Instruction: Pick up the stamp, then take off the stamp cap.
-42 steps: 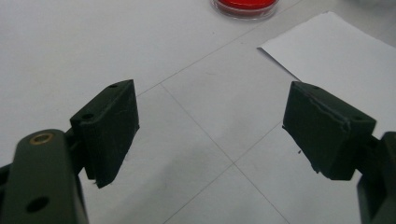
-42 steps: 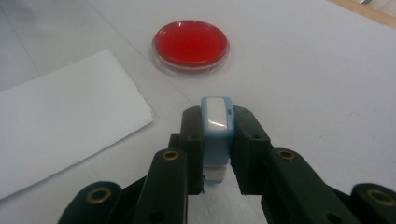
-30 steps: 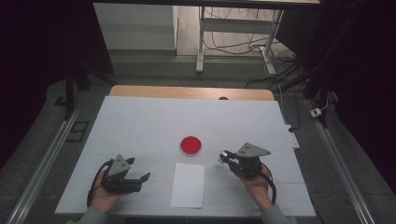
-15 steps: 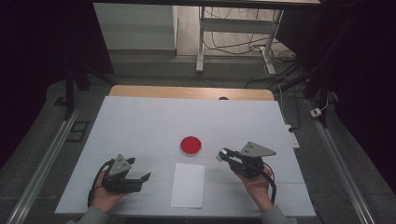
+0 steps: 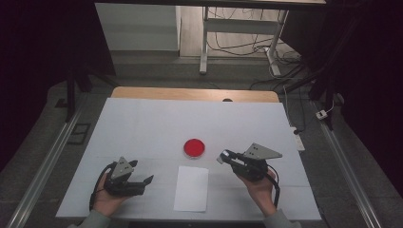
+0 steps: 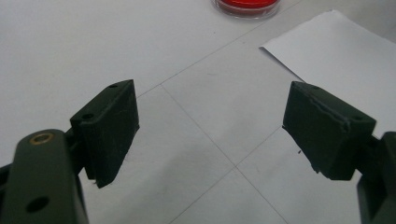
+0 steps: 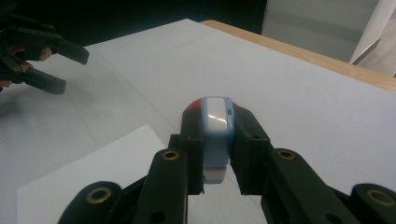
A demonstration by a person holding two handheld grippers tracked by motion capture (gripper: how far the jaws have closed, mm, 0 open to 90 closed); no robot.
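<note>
Since the earlier frame the right claw [image 5: 227, 156] has edged toward the red dish [image 5: 194, 147] at frame centre, clamping a small, stiff, light, likely slick white-and-blue stamp [image 7: 216, 135] by its sides, while the left claw [image 5: 145, 184] gapes wide, empty.

Two grippers: left gripper [image 5: 142, 183] with nothing between its spread fingers [image 6: 109, 128], right gripper [image 5: 225, 156] with one small blue-and-white object [image 7: 215, 135] pinched between its fingers [image 7: 250, 140]. One red round dish [image 5: 194, 147] just beyond the right fingertips. One white paper sheet [image 5: 191, 188] between the two grippers. One white table [image 5: 142, 123]. Two hands, one per gripper.
</note>
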